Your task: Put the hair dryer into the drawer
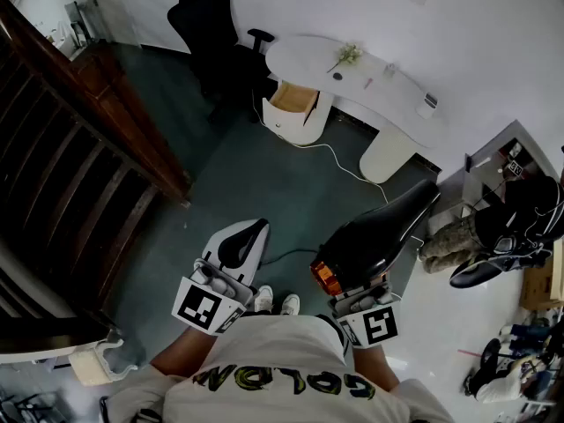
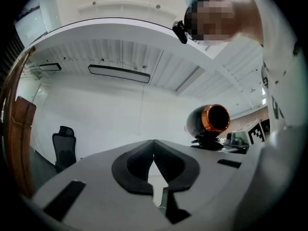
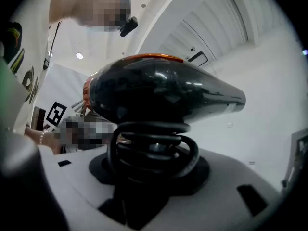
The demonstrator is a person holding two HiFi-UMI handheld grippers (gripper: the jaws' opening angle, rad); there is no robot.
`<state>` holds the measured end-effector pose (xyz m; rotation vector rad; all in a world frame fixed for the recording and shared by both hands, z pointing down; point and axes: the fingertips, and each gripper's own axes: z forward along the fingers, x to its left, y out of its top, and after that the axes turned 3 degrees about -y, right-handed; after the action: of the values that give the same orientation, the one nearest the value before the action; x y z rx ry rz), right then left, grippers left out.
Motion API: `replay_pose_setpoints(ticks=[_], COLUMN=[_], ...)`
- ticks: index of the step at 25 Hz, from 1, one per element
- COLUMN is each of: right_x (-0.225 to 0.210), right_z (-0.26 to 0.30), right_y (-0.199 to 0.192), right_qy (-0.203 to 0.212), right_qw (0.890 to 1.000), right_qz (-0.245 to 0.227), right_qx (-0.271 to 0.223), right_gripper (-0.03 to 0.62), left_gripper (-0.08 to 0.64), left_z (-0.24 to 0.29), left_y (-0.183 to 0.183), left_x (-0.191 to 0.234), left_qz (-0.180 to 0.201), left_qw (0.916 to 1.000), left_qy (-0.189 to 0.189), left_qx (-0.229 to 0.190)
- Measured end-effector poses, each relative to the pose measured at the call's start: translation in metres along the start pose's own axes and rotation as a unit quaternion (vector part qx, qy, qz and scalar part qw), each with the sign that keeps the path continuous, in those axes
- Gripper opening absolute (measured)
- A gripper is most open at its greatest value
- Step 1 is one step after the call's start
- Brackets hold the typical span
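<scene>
A black hair dryer (image 1: pixel 381 234) with an orange rear ring is held up at waist height in my right gripper (image 1: pixel 357 278). In the right gripper view the dryer (image 3: pixel 159 93) fills the middle, and the jaws of the right gripper (image 3: pixel 150 165) are shut on its handle, which has black cord (image 3: pixel 154 150) wound round it. My left gripper (image 1: pixel 249 236) is held beside it, shut and empty; in the left gripper view its pads (image 2: pixel 139 165) meet at the tips and the dryer (image 2: pixel 211 120) shows at the right. Far ahead, an open drawer (image 1: pixel 295 100) stands under a white desk.
The curved white desk (image 1: pixel 352 67) is at the back with a black office chair (image 1: pixel 207 25) to its left. Dark wooden railing (image 1: pixel 88 148) runs down the left. Shelving and cluttered gear (image 1: pixel 515 210) fill the right. A white cable (image 1: pixel 339 161) lies on the dark floor.
</scene>
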<state>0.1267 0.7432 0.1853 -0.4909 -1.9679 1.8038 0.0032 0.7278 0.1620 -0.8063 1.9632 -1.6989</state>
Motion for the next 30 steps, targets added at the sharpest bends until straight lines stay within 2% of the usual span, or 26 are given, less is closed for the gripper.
replay_pose_setpoints(ticks=[10,16,23,30], right_x=[0.020,0.011,-0.018,-0.083], right_z=[0.034,0.058,0.092,0.143], right_y=[0.000,-0.006,-0.015,-0.032], right_qy=[-0.012,-0.017,-0.022,-0.020], right_qw=[1.000,1.000,1.000,1.000], right_qz=[0.000,-0.002,-0.002,0.000], right_qx=[-0.007,-0.003,0.000,-0.001], right_gripper=[0.244,0.245,0.245,0.245], left_gripper=[0.012,0.012,0.012,0.012], left_z=[-0.020,-0.010,0.026,0.105], left_y=[-0.005,-0.009,-0.017,-0.034], left_x=[0.040,0.061,0.088,0.119], left_qz=[-0.014,-0.021,-0.021,-0.015], left_qw=[0.9999,0.9998,0.9998,0.9998], left_qy=[0.000,-0.001,0.001,-0.001], left_qx=[-0.002,0.002,0.004,0.010])
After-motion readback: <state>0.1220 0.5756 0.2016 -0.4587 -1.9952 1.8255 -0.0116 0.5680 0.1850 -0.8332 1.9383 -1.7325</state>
